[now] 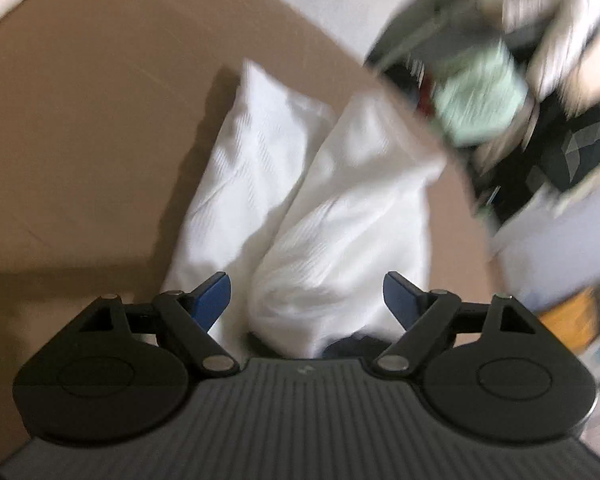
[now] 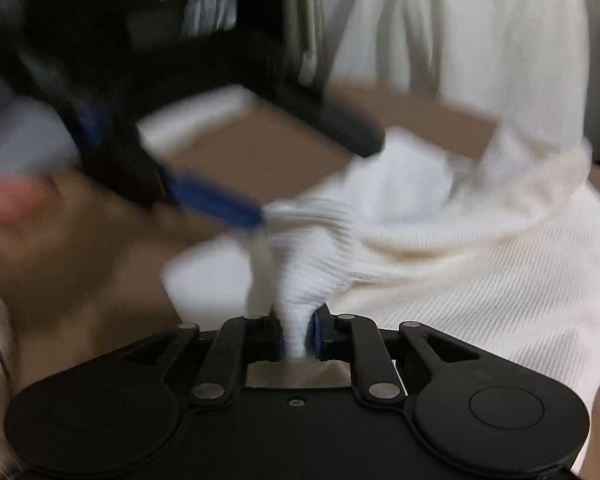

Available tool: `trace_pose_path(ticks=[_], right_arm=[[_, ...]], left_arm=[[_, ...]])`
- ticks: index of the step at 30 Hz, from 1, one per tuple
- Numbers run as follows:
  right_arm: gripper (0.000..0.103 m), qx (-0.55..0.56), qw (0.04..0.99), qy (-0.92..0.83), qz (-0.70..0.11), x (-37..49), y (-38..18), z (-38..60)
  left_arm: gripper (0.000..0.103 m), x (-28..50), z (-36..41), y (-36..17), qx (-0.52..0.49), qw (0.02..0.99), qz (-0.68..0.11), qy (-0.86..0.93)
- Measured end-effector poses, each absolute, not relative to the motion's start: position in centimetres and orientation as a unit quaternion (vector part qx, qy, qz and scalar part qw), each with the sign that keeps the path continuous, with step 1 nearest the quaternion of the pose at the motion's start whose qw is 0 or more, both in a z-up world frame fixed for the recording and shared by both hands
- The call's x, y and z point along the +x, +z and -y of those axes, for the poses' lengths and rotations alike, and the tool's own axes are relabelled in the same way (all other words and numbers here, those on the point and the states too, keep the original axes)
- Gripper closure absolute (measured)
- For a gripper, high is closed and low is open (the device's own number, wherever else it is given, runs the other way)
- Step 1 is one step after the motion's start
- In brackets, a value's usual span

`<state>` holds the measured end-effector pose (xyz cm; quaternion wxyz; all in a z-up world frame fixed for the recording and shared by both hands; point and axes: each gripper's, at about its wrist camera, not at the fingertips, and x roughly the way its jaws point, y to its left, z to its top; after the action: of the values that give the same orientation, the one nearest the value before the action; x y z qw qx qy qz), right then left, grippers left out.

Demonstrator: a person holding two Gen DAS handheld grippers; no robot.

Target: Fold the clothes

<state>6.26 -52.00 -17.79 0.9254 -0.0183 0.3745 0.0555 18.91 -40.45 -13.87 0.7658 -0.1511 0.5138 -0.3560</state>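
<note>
We see the white ribbed knit garment (image 1: 300,200) bunched on the tan flat table (image 1: 79,140). Left gripper (image 1: 307,296) spread wide around a near fold; right gripper (image 2: 297,334) pinching a ribbed cloth bunch.

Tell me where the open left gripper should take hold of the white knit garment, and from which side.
Probably the bunched fold of the white knit garment lying between the open left gripper fingers. That ridge stands up off the brown table, so one finger can go down each side of it. Come from above, along the direction it already points. The right gripper is shut on another gathered end.
</note>
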Motion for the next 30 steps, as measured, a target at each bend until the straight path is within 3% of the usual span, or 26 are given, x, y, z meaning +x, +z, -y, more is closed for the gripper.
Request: trace_pose_path(ticks=[2, 4, 11, 15, 19, 22, 25, 27, 29, 30], right_arm=[[0.075, -0.013, 0.928, 0.069, -0.366, 4.9, -16.9, 51.9], [0.052, 0.022, 0.928, 0.091, -0.361, 2.9, -15.5, 52.5], [0.046, -0.002, 0.951, 0.007, -0.31, -7.4, -13.9, 55.2], [0.046, 0.006, 0.941, -0.077, -0.331, -8.9, -16.2, 57.7], [0.045, 0.027, 0.943, -0.105, -0.315, -7.7, -17.5, 58.1], [0.037, 0.029, 0.943, -0.123, -0.308, -6.5, -18.1, 57.9], [0.037, 0.025, 0.942, -0.137, -0.306, -5.5, -18.1, 57.5], [0.045, 0.01, 0.938, -0.151, -0.313, -5.3, -17.8, 57.2], [0.079, -0.013, 0.931, -0.167, -0.325, -5.6, -17.5, 56.9], [0.088, -0.024, 0.927, -0.175, -0.331, -5.7, -17.3, 56.8]], left_arm=[[0.019, 18.5, 41.4, -14.1, -0.093, 0.771, -0.525, -0.348], [0.019, 18.5, 42.0, -14.7, -0.086, 0.762, -0.542, -0.344], [0.028, 17.9, 43.0, -13.9, -0.079, 0.775, -0.511, -0.364], [0.028, 18.7, 43.6, -14.4, -0.116, 0.771, -0.511, -0.362], [0.03, 18.7, 45.4, -15.6, -0.054, 0.792, -0.509, -0.333], [0.044, 17.5, 46.6, -14.9, 0.029, 0.817, -0.477, -0.322], [0.082, 16.3, 47.0, -13.9, 0.08, 0.83, -0.443, -0.329], [0.085, 16.4, 46.7, -14.0, 0.078, 0.826, -0.452, -0.327], [0.086, 16.8, 45.4, -13.5, 0.057, 0.821, -0.482, -0.301], [0.086, 16.8, 44.1, -12.8, 0.034, 0.818, -0.489, -0.302]])
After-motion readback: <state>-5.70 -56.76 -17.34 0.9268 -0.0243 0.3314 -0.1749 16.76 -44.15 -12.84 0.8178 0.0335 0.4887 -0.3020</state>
